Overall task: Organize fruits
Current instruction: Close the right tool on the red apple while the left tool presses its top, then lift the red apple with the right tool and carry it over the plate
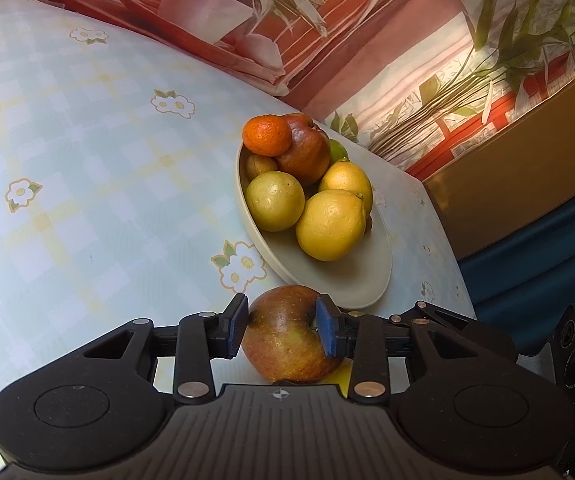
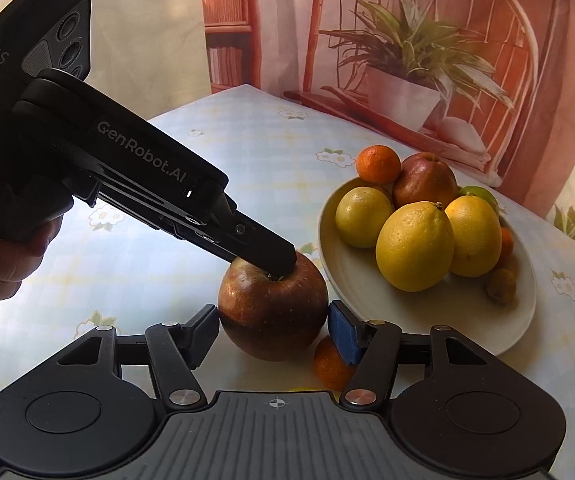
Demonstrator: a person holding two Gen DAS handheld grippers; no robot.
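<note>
Two grippers meet on one red apple [image 2: 273, 312], which sits on your flowered tablecloth [image 1: 87, 168] just beside the cream plate [image 2: 427, 320] (already heaped with lemons, an apple and a mandarin). Your right gripper [image 2: 273, 330] clamps the apple's flanks; your left gripper [image 1: 281, 326] pinches its top. One small mandarin [image 2: 329, 364] lies beside the apple.

An apple [image 2: 273, 312] is set on the table [image 2: 247, 140], a plate [image 2: 519, 320] of fruit at its two o'clock, a small orange [image 2: 329, 364] at five o'clock.
</note>
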